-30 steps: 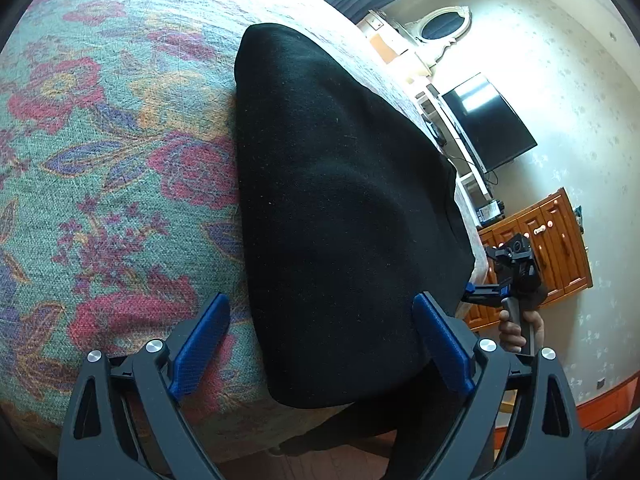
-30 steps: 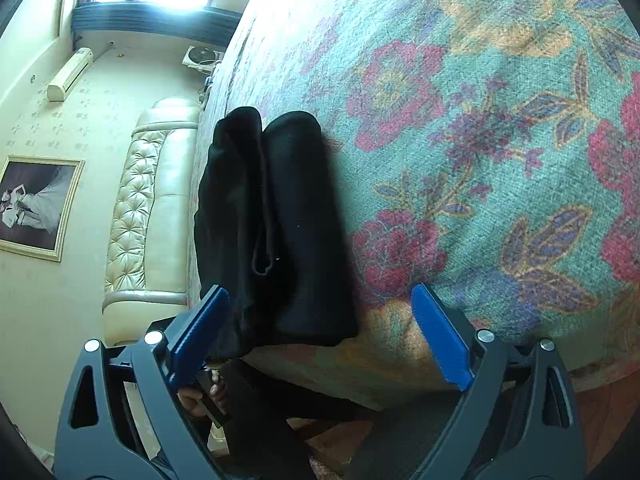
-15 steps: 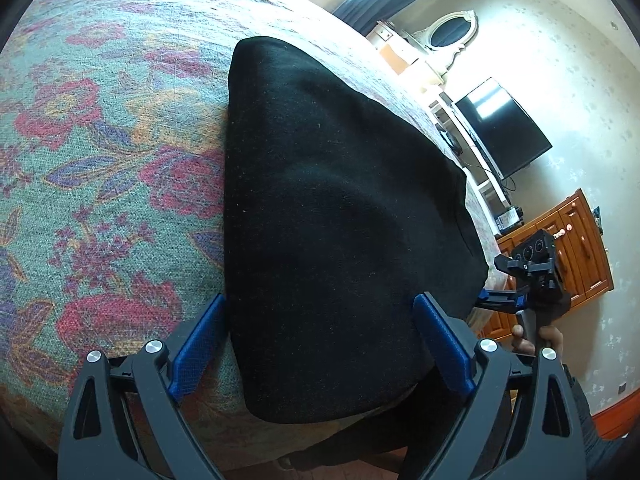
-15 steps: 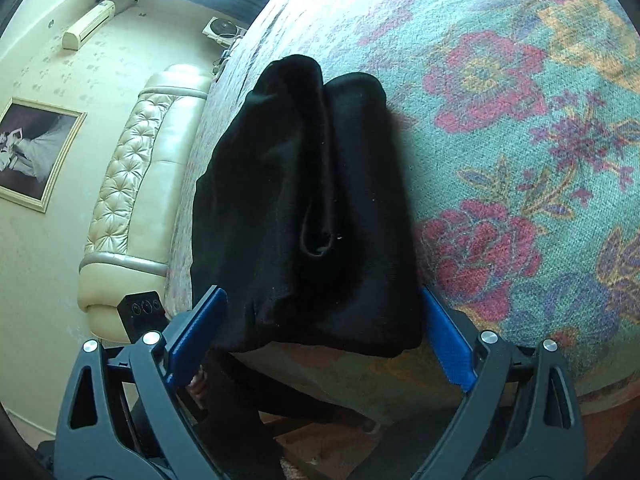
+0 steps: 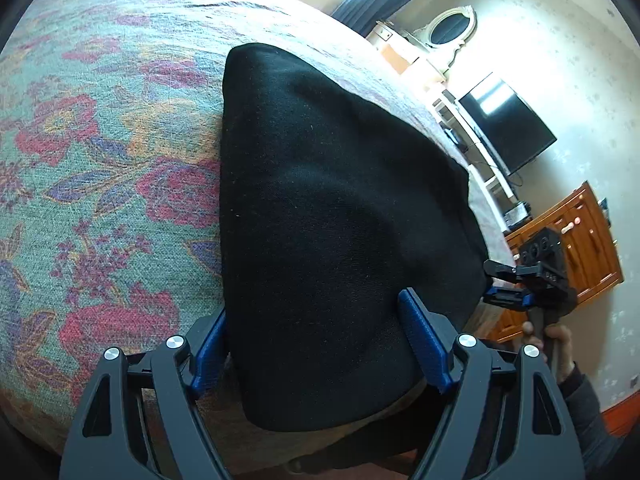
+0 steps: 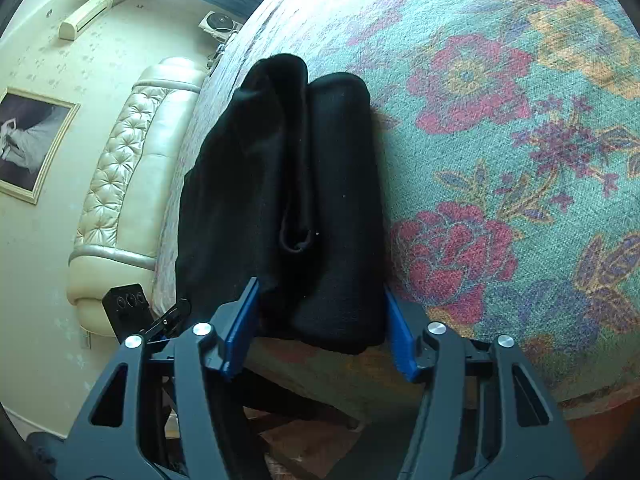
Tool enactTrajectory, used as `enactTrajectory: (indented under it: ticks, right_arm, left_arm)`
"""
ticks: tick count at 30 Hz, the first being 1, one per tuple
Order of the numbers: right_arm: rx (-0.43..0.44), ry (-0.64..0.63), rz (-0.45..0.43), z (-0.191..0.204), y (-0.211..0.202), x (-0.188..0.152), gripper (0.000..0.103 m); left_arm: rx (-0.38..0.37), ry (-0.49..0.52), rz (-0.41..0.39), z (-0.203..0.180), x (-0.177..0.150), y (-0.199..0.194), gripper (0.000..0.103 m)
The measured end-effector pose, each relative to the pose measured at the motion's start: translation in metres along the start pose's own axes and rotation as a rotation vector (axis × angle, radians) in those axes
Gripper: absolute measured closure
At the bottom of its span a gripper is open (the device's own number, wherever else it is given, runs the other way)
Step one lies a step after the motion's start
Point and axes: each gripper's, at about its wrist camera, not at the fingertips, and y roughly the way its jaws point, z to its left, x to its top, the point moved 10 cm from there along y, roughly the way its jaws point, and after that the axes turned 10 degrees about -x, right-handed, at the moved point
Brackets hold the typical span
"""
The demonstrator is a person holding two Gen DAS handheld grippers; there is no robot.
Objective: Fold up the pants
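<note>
Item: black pants [image 5: 340, 220], already folded into a thick bundle, lying on a bed with a floral bedspread [image 5: 100, 168] in teal, red and orange, at the near edge of the mattress. From the right-hand side the bundle shows as two rolled layers side by side with a seam loop in the crease between them [image 6: 296, 184]. Left gripper [image 5: 316, 344]: black frame, blue pads, jaws closing, one pad on each side of the near end of the pants; the left pad sits against the cloth edge and the right pad lies on or against the fabric, though whether they press yet cannot be told. Right gripper [image 6: 316, 328]: same make, jaws closing, astride the other near end of the bundle, both pads at the cloth's sides; firm pressure likewise cannot be told. Each gripper appears in the other's view at the bundle's far side, the right one held by a person's hand [image 5: 556, 344] in a dark sleeve. Surroundings: cream tufted headboard [image 6: 120, 184], framed picture [image 6: 28, 144], wall air conditioner [image 6: 86, 14], dark television [image 5: 508, 128], orange wooden cabinet [image 5: 588, 248], oval mirror [image 5: 450, 30].
</note>
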Motion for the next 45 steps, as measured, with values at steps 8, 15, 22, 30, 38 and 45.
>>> enactTrajectory:
  ticks: [8, 15, 22, 30, 38, 45]
  right_arm:
    - [0.105, 0.069, -0.105, 0.003, -0.027, 0.06, 0.012]
    - [0.059, 0.03, -0.012, 0.024, 0.039, 0.094, 0.012]
    - [0.115, 0.08, -0.01, 0.038, 0.065, 0.12, 0.005]
    - [-0.033, 0.098, -0.002, 0.012, 0.074, 0.129, 0.043]
    - [0.08, 0.174, -0.026, -0.01, 0.068, 0.126, 0.053]
    - [0.217, 0.212, -0.007, -0.006, 0.04, 0.106, 0.021]
  left_arm:
    - [-0.139, -0.105, -0.142, 0.02, 0.075, -0.038, 0.023]
    - [-0.109, -0.089, -0.022, 0.038, 0.107, 0.018, 0.023]
    - [-0.113, -0.174, 0.011, 0.061, 0.119, 0.049, 0.021]
    - [0.046, -0.04, 0.07, 0.055, 0.106, 0.06, 0.019]
    - [0.117, 0.043, 0.095, 0.056, 0.1, 0.063, 0.024]
    - [-0.036, -0.082, 0.009, 0.055, 0.088, 0.02, 0.023]
